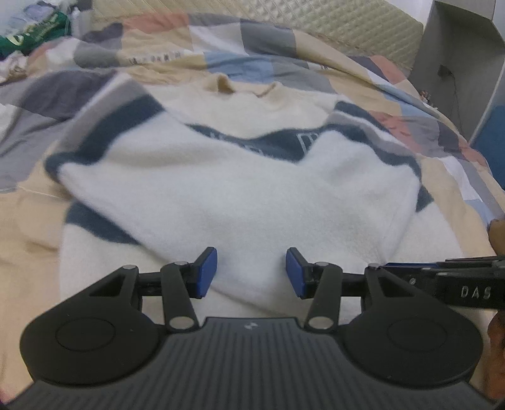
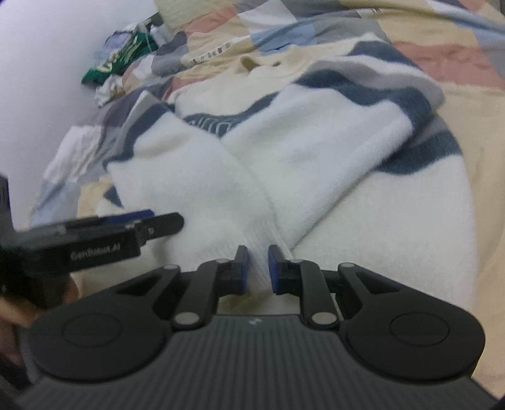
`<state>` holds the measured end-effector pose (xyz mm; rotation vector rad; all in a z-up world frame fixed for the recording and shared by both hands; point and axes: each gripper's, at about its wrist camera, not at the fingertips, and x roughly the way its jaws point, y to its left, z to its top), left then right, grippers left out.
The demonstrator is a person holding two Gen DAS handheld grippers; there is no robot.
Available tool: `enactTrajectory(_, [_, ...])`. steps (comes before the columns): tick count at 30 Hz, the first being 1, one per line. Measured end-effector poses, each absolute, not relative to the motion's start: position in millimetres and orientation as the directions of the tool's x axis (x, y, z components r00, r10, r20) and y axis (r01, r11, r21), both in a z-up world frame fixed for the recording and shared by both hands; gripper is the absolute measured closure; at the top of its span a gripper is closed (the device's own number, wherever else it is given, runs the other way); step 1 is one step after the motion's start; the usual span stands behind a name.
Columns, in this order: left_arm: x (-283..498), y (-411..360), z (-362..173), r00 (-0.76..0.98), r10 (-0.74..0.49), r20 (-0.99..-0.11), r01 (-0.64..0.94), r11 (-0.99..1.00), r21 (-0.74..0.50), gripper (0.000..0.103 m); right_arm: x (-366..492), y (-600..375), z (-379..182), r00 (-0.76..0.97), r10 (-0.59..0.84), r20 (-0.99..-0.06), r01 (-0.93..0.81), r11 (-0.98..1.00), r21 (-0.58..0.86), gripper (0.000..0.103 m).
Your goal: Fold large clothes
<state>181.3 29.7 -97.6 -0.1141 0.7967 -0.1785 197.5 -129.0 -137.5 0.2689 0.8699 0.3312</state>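
A white fleece sweater (image 1: 240, 195) with navy stripes lies flat on the bed, its collar far from me. Both sleeves (image 2: 331, 151) are folded in over the body and meet near its middle. My left gripper (image 1: 251, 272) hovers over the white fabric, its blue pads (image 1: 206, 272) well apart with nothing pressed between them. My right gripper (image 2: 258, 268) has its pads almost together, with the ribbed sleeve cuff (image 2: 257, 252) pinched in the narrow gap. Each gripper shows at the edge of the other's view: the right gripper (image 1: 442, 277) and the left gripper (image 2: 151, 222).
A patchwork quilt (image 1: 38, 104) in beige, grey, blue and pink covers the bed. A heap of green and white clothes (image 2: 116, 66) lies at the far corner by the wall. A quilted headboard (image 1: 331, 22) and a grey cabinet (image 1: 457, 47) stand behind.
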Motion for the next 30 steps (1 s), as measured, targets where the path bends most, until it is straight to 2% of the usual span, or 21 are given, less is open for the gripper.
enactTrajectory(7, [125.4, 51.9, -75.2, 0.694, -0.146, -0.705, 0.048, 0.987, -0.156, 0.048, 163.9, -141.1, -113.3, 0.648, 0.379, -0.660, -0.122, 0.908, 0.402, 0.084])
enactTrajectory(10, [103.5, 69.9, -63.1, 0.700, -0.126, -0.703, -0.002, 0.984, -0.178, 0.043, 145.7, -153.7, -104.7, 0.667, 0.379, -0.641, -0.099, 0.898, 0.428, 0.083])
enactTrajectory(12, [93.6, 84.4, -58.1, 0.704, -0.111, -0.701, -0.053, 0.977, -0.207, 0.042, 134.0, -161.8, -99.6, 0.690, 0.347, -0.635, -0.070, 0.905, 0.419, 0.070])
enactTrajectory(14, [89.4, 101.3, -56.3, 0.697, -0.089, -0.712, -0.122, 0.963, -0.240, 0.040, 124.6, -177.1, -97.0, 0.718, 0.309, -0.623, -0.013, 0.902, 0.432, 0.042])
enactTrajectory(17, [87.2, 130.9, -62.4, 0.668, -0.069, -0.741, -0.247, 0.919, -0.308, 0.039, 118.5, -203.7, -99.7, 0.752, 0.233, -0.617, 0.125, 0.869, 0.480, 0.025])
enactTrajectory(21, [90.9, 160.3, -80.9, 0.617, -0.069, -0.784, -0.382, 0.845, -0.375, 0.039, 121.8, -231.0, -115.8, 0.730, 0.155, -0.665, 0.301, 0.801, 0.517, 0.023])
enactTrajectory(24, [96.5, 168.8, -95.9, 0.578, -0.126, -0.806, -0.417, 0.804, -0.424, 0.039, 123.7, -243.6, -129.8, 0.707, 0.155, -0.690, 0.378, 0.742, 0.554, 0.023])
enactTrajectory(27, [102.9, 159.1, -108.5, 0.530, -0.230, -0.816, -0.371, 0.802, -0.468, 0.039, 129.8, -245.3, -151.4, 0.660, 0.283, -0.695, 0.389, 0.663, 0.640, 0.022])
enactTrajectory(30, [102.8, 148.3, -109.4, 0.518, -0.241, -0.821, -0.351, 0.815, -0.461, 0.037, 135.0, -235.8, -165.7, 0.619, 0.408, -0.671, 0.357, 0.614, 0.703, 0.022])
